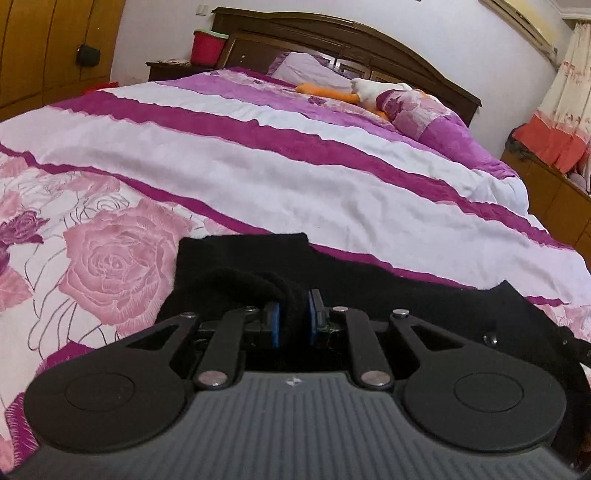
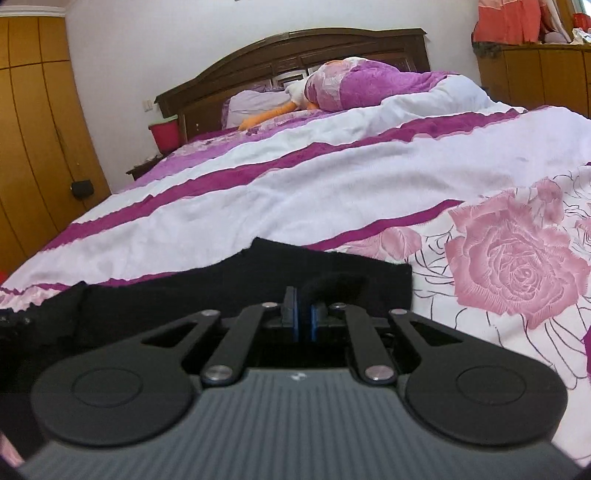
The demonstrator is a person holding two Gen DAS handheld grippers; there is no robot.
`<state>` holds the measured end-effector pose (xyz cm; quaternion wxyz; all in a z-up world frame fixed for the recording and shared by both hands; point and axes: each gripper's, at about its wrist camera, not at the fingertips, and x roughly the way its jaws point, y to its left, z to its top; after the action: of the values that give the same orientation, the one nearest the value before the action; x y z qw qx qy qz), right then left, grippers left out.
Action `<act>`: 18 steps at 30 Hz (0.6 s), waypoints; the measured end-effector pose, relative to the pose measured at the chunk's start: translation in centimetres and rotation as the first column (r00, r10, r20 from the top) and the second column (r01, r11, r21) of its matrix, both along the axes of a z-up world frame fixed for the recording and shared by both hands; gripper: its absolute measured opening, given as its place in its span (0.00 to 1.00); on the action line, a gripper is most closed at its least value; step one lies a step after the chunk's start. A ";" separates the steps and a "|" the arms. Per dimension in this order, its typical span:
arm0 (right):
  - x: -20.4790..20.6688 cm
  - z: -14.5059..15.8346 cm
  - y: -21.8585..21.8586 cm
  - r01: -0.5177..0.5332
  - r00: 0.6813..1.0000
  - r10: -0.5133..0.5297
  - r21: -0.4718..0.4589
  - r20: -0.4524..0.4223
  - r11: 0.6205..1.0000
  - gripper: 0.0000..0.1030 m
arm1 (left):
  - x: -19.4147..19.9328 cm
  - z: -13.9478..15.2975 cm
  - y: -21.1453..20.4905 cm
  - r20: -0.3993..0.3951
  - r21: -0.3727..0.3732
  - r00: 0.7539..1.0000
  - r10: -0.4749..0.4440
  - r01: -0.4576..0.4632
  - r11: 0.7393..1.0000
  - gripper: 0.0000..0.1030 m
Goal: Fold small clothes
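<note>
**Black garment gripped at two edges over the bed**

A black garment [image 1: 369, 291] is seen spread low across the flowered bedcover [image 1: 258, 177], at 6 o'clock in both wrist views, just ahead of the tools. The left hand-held gripper [image 1: 292, 314] is clenched on a thick rolled edge of the black garment, which is pinched between its blue pads [image 1: 275, 323]. The right hand-held gripper [image 2: 303, 314] is closed tight on another bunched fold of the same cloth, with its blue pads almost meeting around the fabric.

In the left view the cloth is stretched away toward 3 o'clock, and a small button [image 1: 490, 338] is seen on it there. In the right view the cloth runs off toward 9 o'clock. A large pink rose print lies at 9 o'clock of the left tool and at 3 o'clock of the right one.

At 12 o'clock a dark wooden headboard [image 1: 332, 33] is seen, with a pillow [image 1: 310, 68] and an orange and white soft toy [image 1: 347, 92] below it. A red bucket [image 1: 208, 46] is set at 11 o'clock in the left view.
</note>
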<state>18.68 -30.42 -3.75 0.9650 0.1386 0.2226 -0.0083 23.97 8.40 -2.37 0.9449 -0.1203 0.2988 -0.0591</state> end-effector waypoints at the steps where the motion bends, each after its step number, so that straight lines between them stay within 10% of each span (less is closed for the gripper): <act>1: -0.1 0.2 0.1 -0.002 1.000 0.002 -0.010 -0.003 1.000 0.09 | -0.2 0.3 0.1 -0.002 -0.005 1.000 0.001 -0.001 1.000 0.20; 9: -3.9 2.2 -0.3 -0.058 0.998 0.057 0.027 0.027 0.998 0.41 | -5.9 3.8 0.2 0.049 -0.020 0.997 -0.062 0.064 0.998 0.49; 18: -7.5 1.0 1.9 -0.217 0.976 0.217 -0.155 -0.016 0.964 0.41 | -9.3 1.4 -1.2 -0.019 -0.056 0.983 -0.183 0.182 0.982 0.50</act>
<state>11.13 -28.55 -2.73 0.9681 0.0374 0.2344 0.0800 14.65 7.21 -0.92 0.9281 -0.1187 0.3184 -0.1522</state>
